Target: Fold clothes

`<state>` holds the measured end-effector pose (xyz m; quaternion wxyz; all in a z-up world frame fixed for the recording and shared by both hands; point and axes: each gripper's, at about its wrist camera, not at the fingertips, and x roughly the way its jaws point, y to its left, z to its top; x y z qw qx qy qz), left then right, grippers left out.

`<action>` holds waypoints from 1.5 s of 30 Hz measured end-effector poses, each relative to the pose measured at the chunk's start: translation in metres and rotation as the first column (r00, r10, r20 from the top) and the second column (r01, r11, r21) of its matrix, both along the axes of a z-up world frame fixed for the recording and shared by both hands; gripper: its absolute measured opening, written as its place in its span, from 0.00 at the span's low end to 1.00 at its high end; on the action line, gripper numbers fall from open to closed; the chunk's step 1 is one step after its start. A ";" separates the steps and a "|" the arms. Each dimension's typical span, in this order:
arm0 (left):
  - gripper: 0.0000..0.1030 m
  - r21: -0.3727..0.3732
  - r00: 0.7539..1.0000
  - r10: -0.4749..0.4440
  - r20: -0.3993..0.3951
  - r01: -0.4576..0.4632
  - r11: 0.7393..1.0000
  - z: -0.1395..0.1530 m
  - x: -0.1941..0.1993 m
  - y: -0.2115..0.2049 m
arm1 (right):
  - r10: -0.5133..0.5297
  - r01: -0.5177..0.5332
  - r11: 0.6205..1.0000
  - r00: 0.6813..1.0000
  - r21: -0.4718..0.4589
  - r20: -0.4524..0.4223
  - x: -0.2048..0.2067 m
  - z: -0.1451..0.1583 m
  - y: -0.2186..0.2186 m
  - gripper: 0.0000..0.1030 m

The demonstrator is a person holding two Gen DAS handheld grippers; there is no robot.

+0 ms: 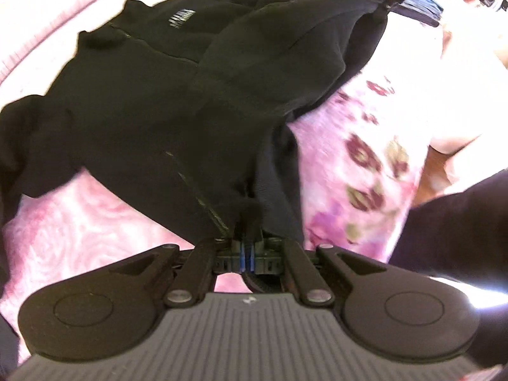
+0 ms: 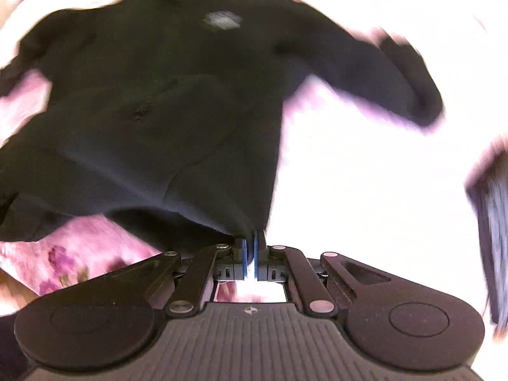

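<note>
- While the black jacket point(image 1: 152, 104) is lying spread over a pink floral bedspread point(image 1: 358, 155), it is filling the centre and left of the left wrist view, with a small pale logo patch point(image 1: 181, 18) showing toward the upper left of that frame.
- The left gripper point(image 1: 249, 238) is sitting at the lower centre of its frame, its blue-padded fingers point(image 1: 243, 254) pressed together and pinching a dark edge of the jacket beside the zip line point(image 1: 206, 203).
- The right gripper point(image 2: 250, 244) is sitting at the lower centre of its own frame, its fingers point(image 2: 244, 254) drawn nearly together and nipping the jacket's lower corner, where the cloth is coming down to a point between the blue pads.
- Seen from the right wrist, the jacket is covering the upper left and centre, one sleeve point(image 2: 409, 76) reaching out toward the upper right; this view is blurred and much of its right half is washed out white.
- At the upper right of the left wrist view, the other gripper is showing, holding a raised part of the jacket.
</note>
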<state>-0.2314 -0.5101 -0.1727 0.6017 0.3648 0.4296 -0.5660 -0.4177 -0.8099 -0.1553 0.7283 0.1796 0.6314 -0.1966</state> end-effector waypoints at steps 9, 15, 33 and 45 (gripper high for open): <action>0.24 0.013 0.987 0.157 0.031 -0.157 0.987 -0.001 -0.004 -0.009 | -0.119 0.120 0.993 0.982 0.003 0.150 -0.031 -0.008 -0.002 0.27; 0.42 0.082 0.974 0.203 0.104 -0.212 0.974 -0.015 -0.047 0.002 | 0.047 -0.048 0.999 0.986 0.003 0.162 -0.043 -0.027 0.003 0.65; 0.05 0.081 0.971 0.209 0.118 -0.219 0.972 -0.056 -0.045 -0.018 | 0.210 -0.209 0.978 0.968 -0.024 0.137 0.019 -0.076 0.072 0.62; 0.03 -0.101 0.891 0.452 -0.035 -0.453 0.886 0.031 0.063 -0.044 | 0.056 -0.089 0.988 0.969 0.130 0.241 0.008 0.009 0.005 0.11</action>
